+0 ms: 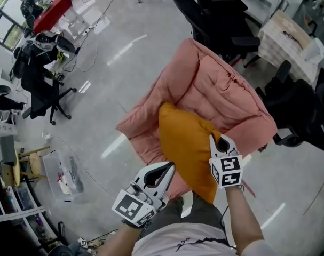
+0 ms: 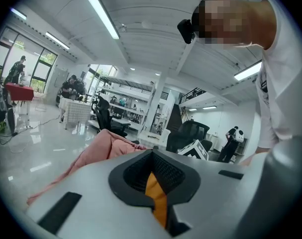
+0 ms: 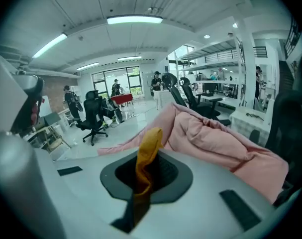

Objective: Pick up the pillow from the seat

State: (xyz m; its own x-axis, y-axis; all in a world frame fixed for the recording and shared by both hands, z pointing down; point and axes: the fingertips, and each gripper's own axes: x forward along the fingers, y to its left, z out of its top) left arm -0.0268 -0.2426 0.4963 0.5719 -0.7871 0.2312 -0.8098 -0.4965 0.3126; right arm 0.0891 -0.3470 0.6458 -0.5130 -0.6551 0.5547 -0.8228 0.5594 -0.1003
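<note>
— Grey floor (image 1: 113,79) surrounds the seat (image 1: 226,89). Where's the pillow (image 1: 188,148)?
— At its six o'clock edge. Left gripper (image 1: 170,168) (seven o'clock corner) and right gripper (image 1: 214,139), at three, each pinch it tight, probably so it lifts level.

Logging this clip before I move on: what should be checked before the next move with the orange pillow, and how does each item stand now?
1. Left gripper shut on pillow: ok, orange fabric is pinched between its jaws.
2. Right gripper shut on pillow: ok, a fold stands up through its jaws.
3. Grips on opposite sides of the pillow: ok.
4. Pillow lifted clear of the pink seat: cannot tell, it overlaps the seat in the head view.
5. Office chair behind the seat apart from the pillow: ok.
</note>
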